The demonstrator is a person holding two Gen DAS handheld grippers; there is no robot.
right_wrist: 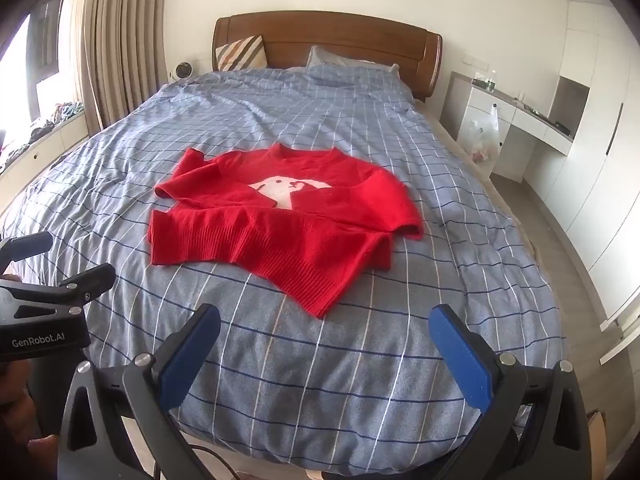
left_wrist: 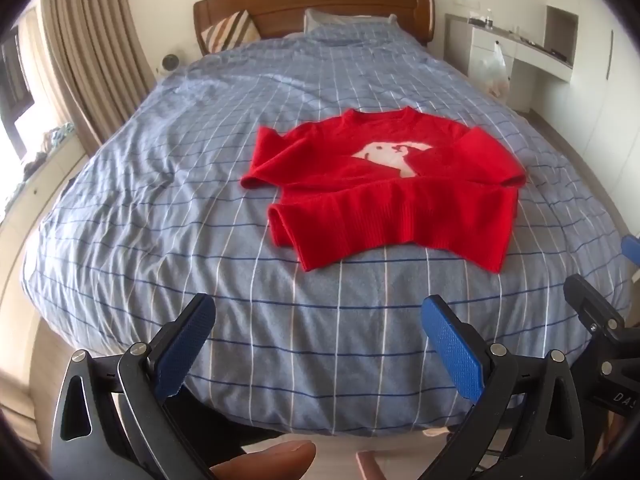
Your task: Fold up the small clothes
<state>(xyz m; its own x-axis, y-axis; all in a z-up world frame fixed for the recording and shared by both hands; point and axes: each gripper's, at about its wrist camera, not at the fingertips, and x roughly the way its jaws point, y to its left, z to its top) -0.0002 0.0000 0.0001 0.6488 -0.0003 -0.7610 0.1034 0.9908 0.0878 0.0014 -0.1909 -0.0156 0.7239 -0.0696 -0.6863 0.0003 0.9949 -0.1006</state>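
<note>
A small red knit sweater (left_wrist: 384,196) with a white animal figure on the chest lies on the blue checked bedcover (left_wrist: 200,184). Both sleeves are folded in across the body and the ribbed hem faces me. It also shows in the right wrist view (right_wrist: 280,224). My left gripper (left_wrist: 320,312) is open and empty, held above the foot of the bed, short of the sweater's hem. My right gripper (right_wrist: 324,320) is open and empty, just in front of the sweater's near hem corner. The right gripper also shows at the right edge of the left wrist view (left_wrist: 600,320).
The bed has a wooden headboard (right_wrist: 328,36), a striped cushion (right_wrist: 240,54) and a pillow (right_wrist: 340,62). Curtains (right_wrist: 120,32) and a low cabinet stand on the left. A white desk (right_wrist: 516,112) with a plastic bag and wardrobes stand on the right.
</note>
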